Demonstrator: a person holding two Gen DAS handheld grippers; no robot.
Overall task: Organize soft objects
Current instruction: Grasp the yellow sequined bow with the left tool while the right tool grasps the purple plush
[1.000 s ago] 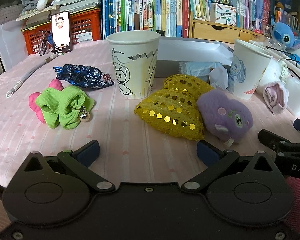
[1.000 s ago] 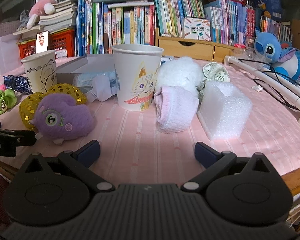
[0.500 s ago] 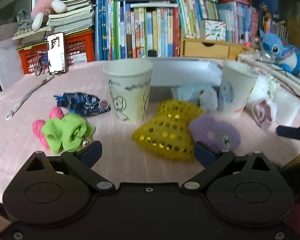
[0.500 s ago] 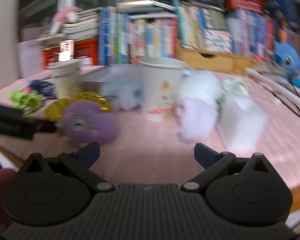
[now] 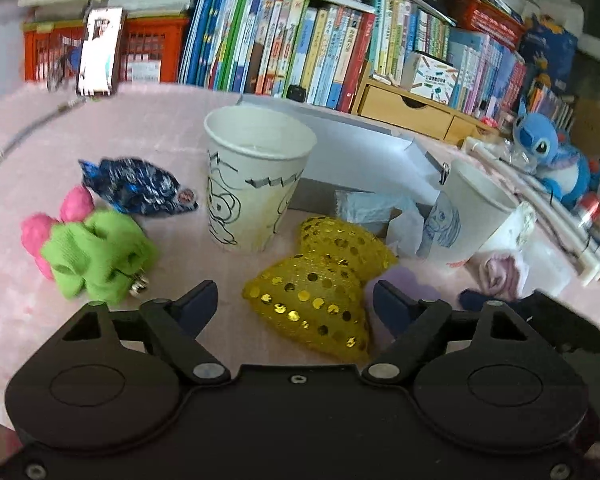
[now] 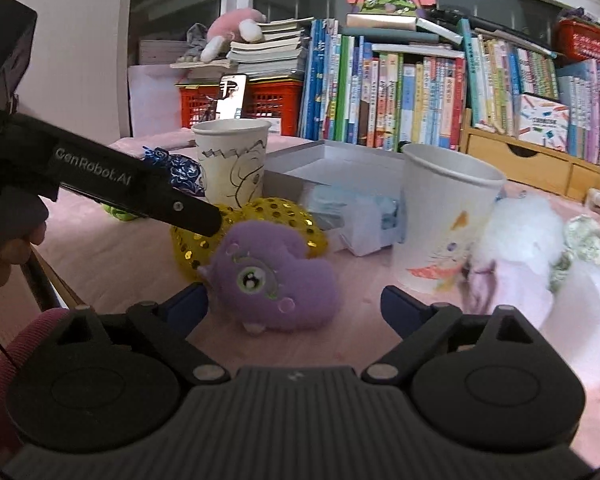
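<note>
Cups [image 5: 256,184] [image 6: 448,224] upright — insides unseen — toys beside.

Our left gripper [image 5: 294,304] hangs over the pink table [image 5: 148,112], jaws closing around the yellow sequin pouch [image 5: 316,288] without pressing it. Behind it stands a doodled paper cup [image 5: 256,184]; a green cloth toy [image 5: 96,256] lies toward the table's left edge.

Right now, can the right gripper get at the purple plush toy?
Probably yes. The purple plush toy lies on the table just ahead of the right gripper, nothing between them; its jaws are closing but not touching it. The left gripper crosses behind, over the gold bow.
</note>
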